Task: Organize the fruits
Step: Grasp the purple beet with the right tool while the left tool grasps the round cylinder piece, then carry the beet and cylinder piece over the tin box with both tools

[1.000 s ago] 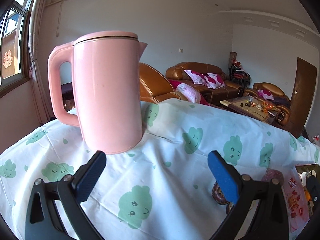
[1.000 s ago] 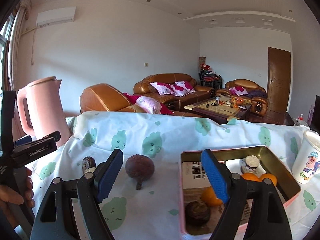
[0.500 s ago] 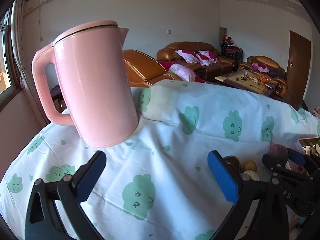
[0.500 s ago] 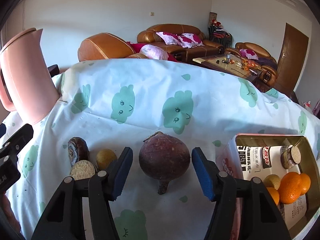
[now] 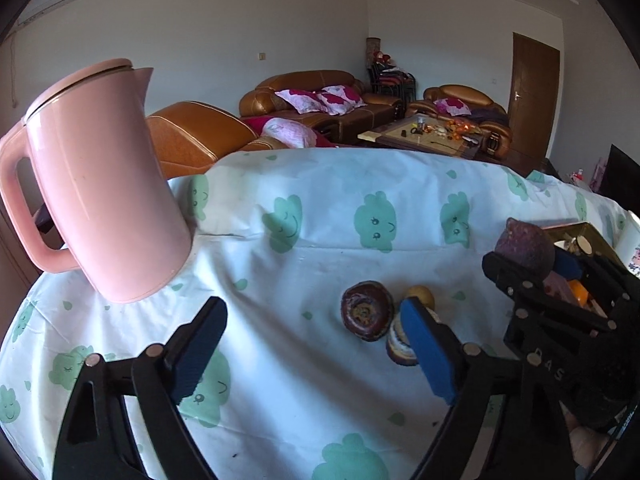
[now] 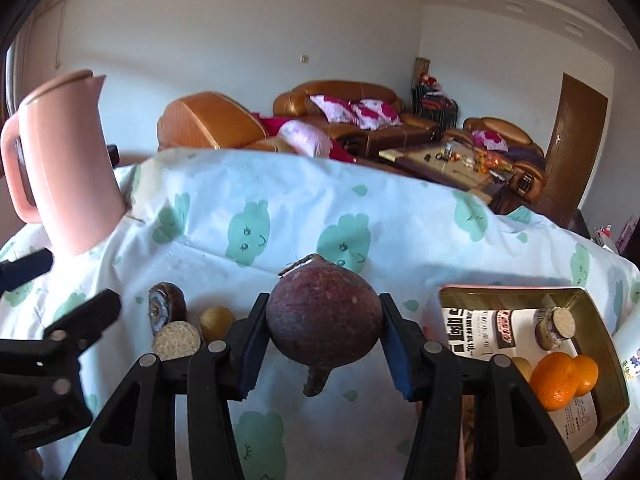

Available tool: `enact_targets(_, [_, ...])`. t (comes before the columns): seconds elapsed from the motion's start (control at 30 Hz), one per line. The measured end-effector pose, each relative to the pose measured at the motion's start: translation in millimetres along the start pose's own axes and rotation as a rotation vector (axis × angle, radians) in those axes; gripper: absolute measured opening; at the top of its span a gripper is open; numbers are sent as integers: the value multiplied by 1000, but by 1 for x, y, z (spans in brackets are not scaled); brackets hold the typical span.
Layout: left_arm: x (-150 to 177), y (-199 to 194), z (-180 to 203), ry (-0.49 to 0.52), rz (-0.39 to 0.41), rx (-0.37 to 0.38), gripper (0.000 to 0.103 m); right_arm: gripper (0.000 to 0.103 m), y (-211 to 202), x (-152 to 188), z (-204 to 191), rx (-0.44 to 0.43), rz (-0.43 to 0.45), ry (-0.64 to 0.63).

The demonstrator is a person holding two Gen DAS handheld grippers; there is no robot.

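The round, dark purple-brown fruit with a stubby stem [image 6: 323,322] is sitting between the blue pads of the right gripper [image 6: 322,346], which is pinching it across its widest part, stem pointing down. It is hanging just above the white bench cloth with green cloud prints [image 6: 256,240], near the front edge, beside the gold-lined rectangular tin [image 6: 600,320] at the right end. Judgement: the fruit is looking firm and fairly dense, with a dull skin that should not be slipping; gripping at the equator is suiting it, the stem being too thin to hold.

The tin is already holding two oranges [image 6: 560,376] and a small cork-topped jar [image 6: 554,328]. Three small round fruits [image 5: 370,316] are waiting on the cloth near the front edge. The left gripper [image 5: 316,346] is standing spread and empty beside them. A tall pink plastic kettle [image 5: 100,184] is occupying the left end.
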State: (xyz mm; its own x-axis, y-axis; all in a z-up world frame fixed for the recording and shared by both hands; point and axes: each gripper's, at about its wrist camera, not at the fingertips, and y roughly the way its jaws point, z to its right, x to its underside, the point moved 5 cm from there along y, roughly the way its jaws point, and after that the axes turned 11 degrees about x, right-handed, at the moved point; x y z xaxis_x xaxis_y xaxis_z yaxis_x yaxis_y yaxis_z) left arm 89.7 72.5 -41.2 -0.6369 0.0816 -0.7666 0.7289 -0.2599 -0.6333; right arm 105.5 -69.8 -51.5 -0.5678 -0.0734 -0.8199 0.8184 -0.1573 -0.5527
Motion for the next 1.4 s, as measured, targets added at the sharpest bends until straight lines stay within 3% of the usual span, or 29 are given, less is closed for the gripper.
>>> enact_targets(0.13, [6, 8, 14, -15, -39, 95, 81, 54, -37, 9, 17, 9, 98, 51])
enact_targets(0.23, [12, 18, 23, -13, -83, 139, 69, 54, -51, 18, 27, -6, 113, 68])
enact_targets(0.6, [17, 62, 33, -46, -196, 131, 64, 54, -47, 23, 38, -74, 50, 139])
enact_targets(0.7, [16, 60, 29, -69, -186, 150, 51, 54, -47, 24, 39, -85, 33, 141])
enact_targets(0.77, [15, 57, 28, -82, -173, 168, 36, 54, -48, 24, 40, -86, 35, 140])
enact_targets(0.83, [15, 52, 22, -103, -154, 155, 36, 54, -50, 23, 40, -84, 43, 139])
enact_targets(0.93, [12, 29, 10, -138, -45, 137, 36, 54, -53, 22, 40, -83, 64, 136])
enact_targets(1.17, [-1, -23, -23, -208, 219, -58, 36, 54, -67, 18, 40, -45, 149, 103])
enact_targets(1.27, [1, -26, -34, -258, 238, -114, 36, 54, -73, 15, 40, -39, 179, 97])
enact_targets(1.4, [4, -21, -28, -258, 221, -131, 36, 54, -75, 14, 39, -51, 188, 97])
